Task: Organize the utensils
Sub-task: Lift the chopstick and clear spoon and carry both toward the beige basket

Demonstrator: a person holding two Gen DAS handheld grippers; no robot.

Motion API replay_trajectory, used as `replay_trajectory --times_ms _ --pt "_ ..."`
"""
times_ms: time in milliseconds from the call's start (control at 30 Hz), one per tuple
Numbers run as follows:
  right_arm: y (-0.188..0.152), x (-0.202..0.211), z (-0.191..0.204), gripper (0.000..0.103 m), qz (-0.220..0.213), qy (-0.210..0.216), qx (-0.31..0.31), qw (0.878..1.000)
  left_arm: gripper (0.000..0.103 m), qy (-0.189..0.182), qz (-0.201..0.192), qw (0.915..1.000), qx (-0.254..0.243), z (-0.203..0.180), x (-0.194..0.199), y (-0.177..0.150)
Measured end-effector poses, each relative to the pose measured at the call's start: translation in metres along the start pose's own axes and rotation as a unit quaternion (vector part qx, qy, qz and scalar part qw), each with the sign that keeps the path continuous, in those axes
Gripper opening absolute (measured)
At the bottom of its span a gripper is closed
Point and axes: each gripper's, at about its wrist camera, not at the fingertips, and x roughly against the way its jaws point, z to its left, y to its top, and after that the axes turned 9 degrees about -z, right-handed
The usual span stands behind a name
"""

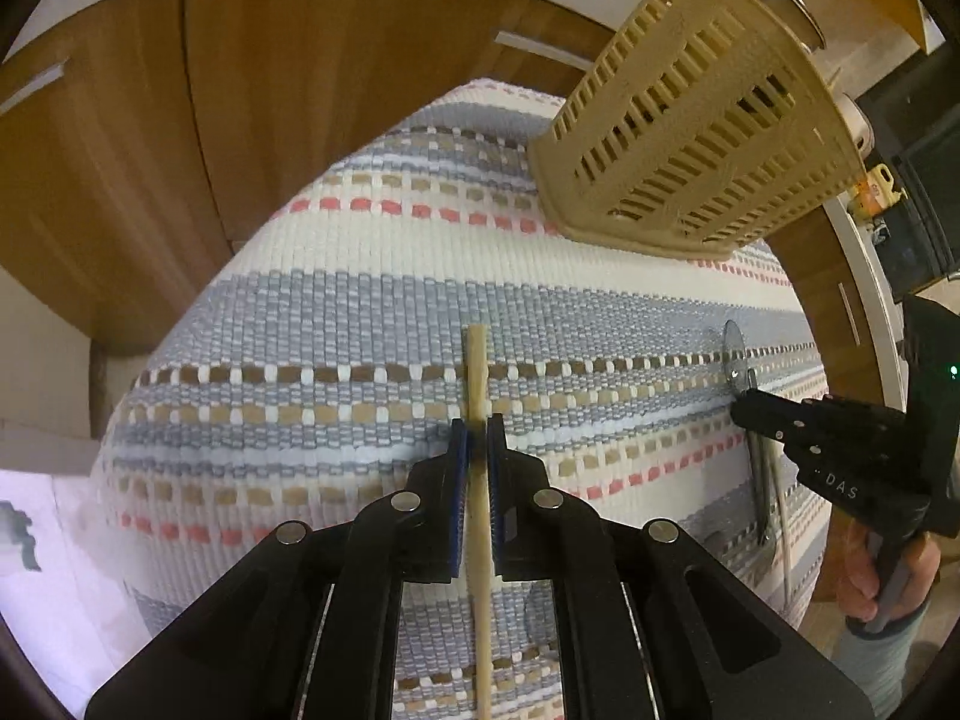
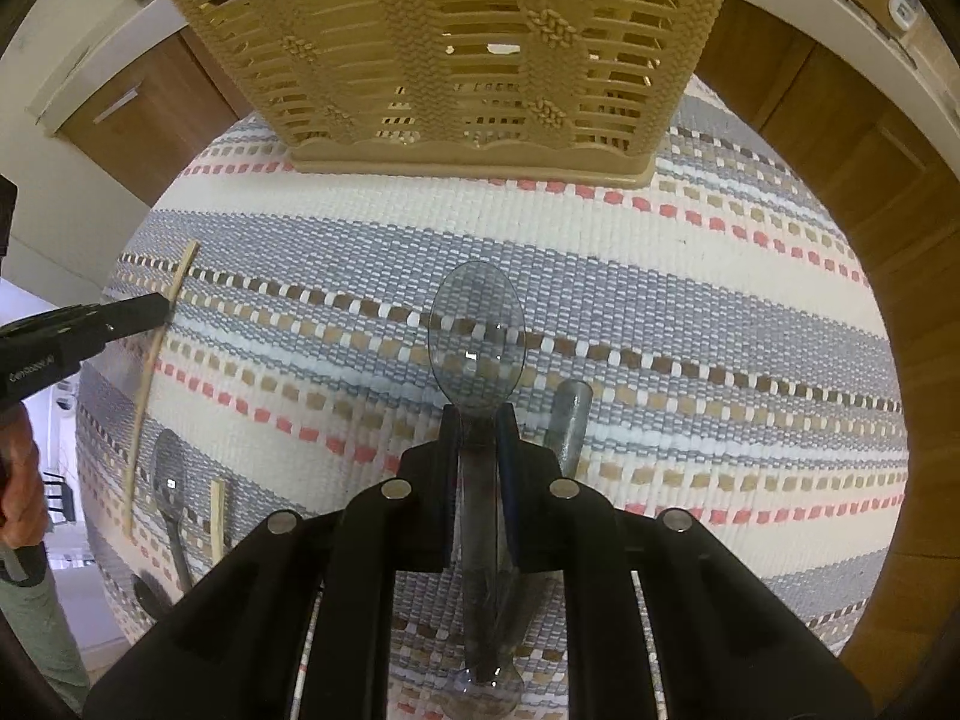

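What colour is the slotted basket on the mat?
Beige, or tan, plastic basket; clearest in the right wrist view.

A thin pale wooden stick (image 1: 477,396) lay lengthwise on the striped woven mat, pointing toward the far edge. A translucent grey plastic spoon (image 2: 477,336) lay bowl-forward and bowl-up on the same mat, well apart from the stick. A second grey plastic handle (image 2: 570,420) lay just beside the spoon's neck. A further clear spoon (image 2: 170,480) and a short wooden stick (image 2: 217,519) rested side by side near the mat's near-left corner. A beige slotted plastic basket (image 2: 456,54) stood upright at the mat's far edge.
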Motion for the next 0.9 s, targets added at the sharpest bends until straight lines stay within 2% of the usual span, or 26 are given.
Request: replay_trajectory --times_ms 67,100,233,367,467,533,600,633,667,733,800,900 --pt "0.005 -0.001 -0.006 0.027 0.008 0.017 -0.006 1.0 0.022 0.002 -0.001 1.0 -0.004 0.001 0.004 0.001" --pt "0.006 -0.001 -0.007 0.032 0.011 0.021 -0.008 1.0 0.023 0.006 -0.001 1.0 -0.007 0.002 0.007 0.001" --pt "0.01 -0.001 -0.007 0.033 0.013 0.013 -0.002 1.0 0.024 0.007 0.023 0.9994 -0.026 0.0 0.007 -0.002" --pt "0.01 -0.005 0.003 0.033 0.018 -0.005 0.016 1.0 0.025 0.039 0.029 0.997 -0.06 -0.015 0.004 -0.006" --pt "0.014 -0.01 0.015 0.032 0.024 -0.032 0.041 0.998 0.026 0.073 0.04 0.9915 -0.1 -0.034 -0.005 -0.008" --pt "0.016 -0.012 0.024 0.027 0.026 -0.043 0.061 0.997 0.031 0.088 0.05 0.9876 -0.12 -0.044 -0.009 -0.008" --pt "0.018 -0.013 0.03 0.01 0.029 -0.04 0.07 0.996 0.031 0.113 0.058 0.9807 -0.149 -0.058 -0.016 -0.01" --pt "0.017 -0.013 0.033 0.01 0.028 -0.043 0.074 0.996 0.031 0.126 0.06 0.9765 -0.164 -0.062 -0.017 -0.012" --pt "0.018 -0.014 0.035 0.01 0.025 -0.047 0.079 0.996 0.027 0.134 0.06 0.9742 -0.172 -0.066 -0.019 -0.013" --pt "0.019 -0.014 0.035 0.01 0.017 -0.043 0.079 0.996 0.02 0.136 0.06 0.975 -0.165 -0.068 -0.018 -0.012" --pt "0.017 -0.015 0.036 0.01 0.006 -0.034 0.077 0.996 0.005 0.139 0.05 0.9774 -0.15 -0.064 -0.016 -0.01" --pt "0.006 -0.001 0.04 0.01 -0.015 -0.024 0.082 0.996 0.003 0.111 0.028 0.9858 -0.123 -0.055 -0.008 -0.008"
